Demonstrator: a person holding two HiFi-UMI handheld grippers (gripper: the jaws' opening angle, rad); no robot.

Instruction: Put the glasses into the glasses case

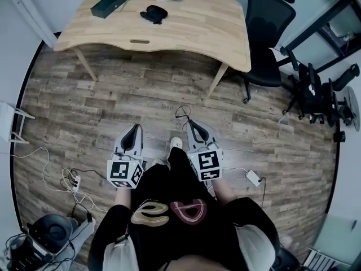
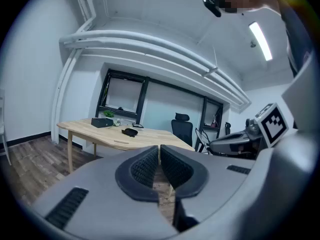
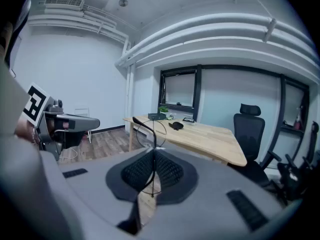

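The glasses [image 3: 153, 149] are not on any surface: the right gripper [image 1: 192, 127] carries them, low in front of us and above the wooden floor [image 1: 113, 100]. Its jaws are together and clamped on a thin dark part of the frame, and one round rim stands out past the tips. We cannot tell exactly which part of the frame the pads press. We judge that the glasses are very light, made of thin wire, and easy to bend, with lenses that can scratch or crack. A soft grip on the bridge or at the hinge seems safer to us than a grip on a lens, and we think the frame could turn between the pads if it is swung. The left gripper [image 2: 159, 159] is just beside the right one, and its jaws are closed together with nothing between them. The table [image 1: 192, 35] is well apart from us, across the floor. Near the middle of its far edge lies a black rounded thing [image 1: 153, 13], which we take for the glasses case. A dark rectangular box [image 1: 108, 4] lies at the far left corner, so we cannot be fully sure which of the two is the case. A black office chair [image 1: 268, 33] stands near the right edge of the table.
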